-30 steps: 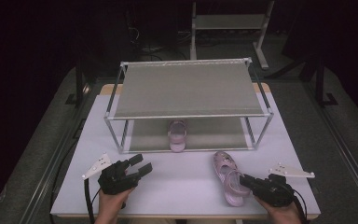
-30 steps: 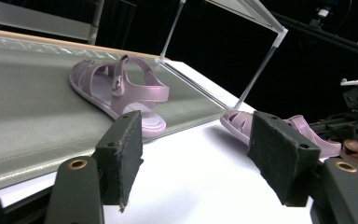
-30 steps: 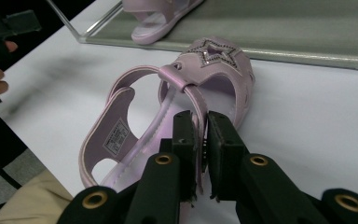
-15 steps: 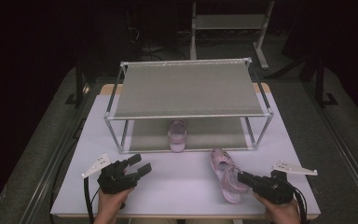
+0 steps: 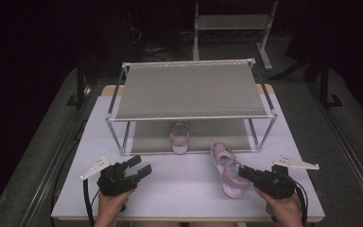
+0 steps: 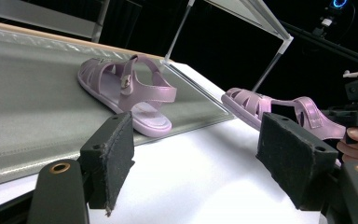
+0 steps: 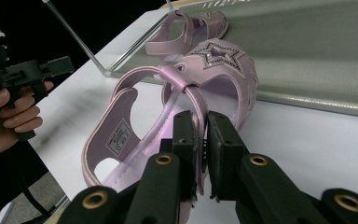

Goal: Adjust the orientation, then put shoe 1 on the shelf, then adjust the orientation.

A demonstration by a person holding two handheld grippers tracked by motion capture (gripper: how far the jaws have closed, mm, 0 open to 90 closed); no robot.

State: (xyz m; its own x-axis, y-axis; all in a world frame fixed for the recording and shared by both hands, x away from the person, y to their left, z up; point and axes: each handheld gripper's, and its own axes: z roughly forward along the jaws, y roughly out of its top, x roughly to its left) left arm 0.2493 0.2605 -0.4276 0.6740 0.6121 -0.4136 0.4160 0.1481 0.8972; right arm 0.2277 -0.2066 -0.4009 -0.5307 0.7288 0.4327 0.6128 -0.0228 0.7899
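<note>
- About halfway, by my judgement: one pink sandal [image 5: 179,137] already lies on the lower shelf of the shoe rack [image 5: 191,90], near its front edge, toe pointing away from the person. Its mate, the second sandal [image 5: 227,169], is not yet stowed.
- That second sandal sits on the white bench [image 5: 170,189] at about five o'clock from the shelved one, just in front of the rack's front rail, angled with its toe toward eleven o'clock.
- The right tool [image 5: 246,173] is clenched on the second sandal's heel strap; what remains is to lift it and set it beside the first on the lower shelf.
- The left tool [image 5: 139,168] holds nothing; its jaws have just been opening and stand wide with only bare bench between them, at roughly eight o'clock from the shelved sandal.
- The right gripper view shows the grip itself: the right tool [image 7: 202,140] pinches the thin strap between its pads [image 7: 186,135], and a star-shaped studded ornament [image 7: 218,57] and a sole label [image 7: 117,138] appear on the sandal, details too small to make out from above.
- The left gripper view shows the left tool's pads [image 6: 114,149] apart, and the buckle [image 6: 126,80] on the shelved sandal's side.
- The high view alone gives the layout: rack at twelve o'clock, both hands at the near edge, the upper shelf bare.
</note>
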